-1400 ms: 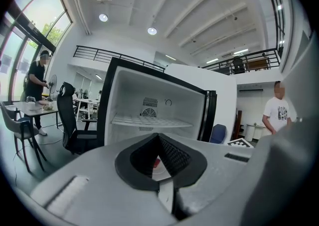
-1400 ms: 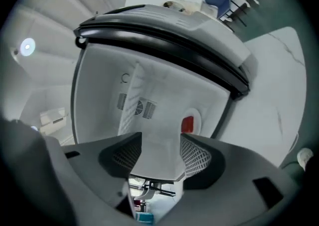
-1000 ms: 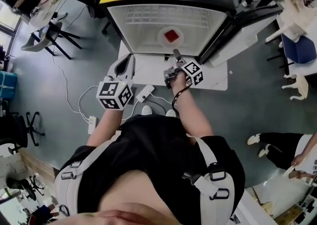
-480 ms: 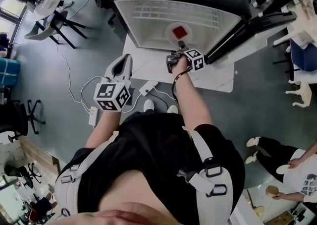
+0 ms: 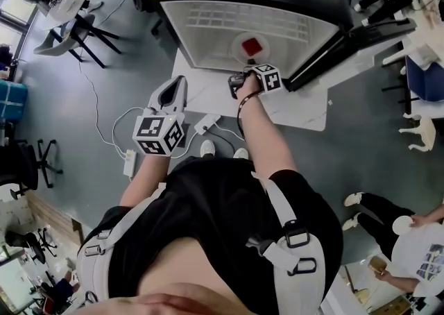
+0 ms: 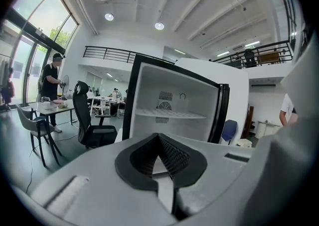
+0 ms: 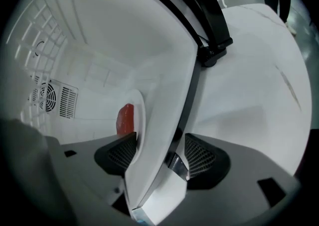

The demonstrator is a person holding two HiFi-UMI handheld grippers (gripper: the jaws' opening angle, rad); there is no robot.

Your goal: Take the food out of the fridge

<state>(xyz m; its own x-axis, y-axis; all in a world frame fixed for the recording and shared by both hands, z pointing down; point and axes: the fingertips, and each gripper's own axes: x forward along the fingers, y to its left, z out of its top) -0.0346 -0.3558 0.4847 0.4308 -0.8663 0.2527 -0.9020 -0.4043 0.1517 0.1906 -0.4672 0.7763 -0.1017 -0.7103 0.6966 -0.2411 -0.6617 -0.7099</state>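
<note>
The small fridge [image 5: 208,26] stands open in front of me, and its white inside shows in the head view. On its floor sits a white plate [image 5: 236,41] with a red piece of food [image 5: 251,46]. My right gripper [image 5: 244,69] is at the fridge's front edge. In the right gripper view it [image 7: 159,153] is open, with the plate's rim [image 7: 141,135] between its pads and the red food [image 7: 124,118] just beyond. My left gripper [image 5: 179,84] hangs back to the left of the fridge, shut and empty [image 6: 160,153].
The fridge door [image 5: 361,36] stands open to the right. A white slab [image 5: 298,109] lies under the fridge. A power strip with cables [image 5: 205,126] lies on the floor by my feet. Office chairs [image 5: 83,36] stand at the left and people [image 5: 409,237] at the lower right.
My right gripper has moved forward and down to the fridge's front edge, close to the plate. The left gripper has stayed about where it was.
</note>
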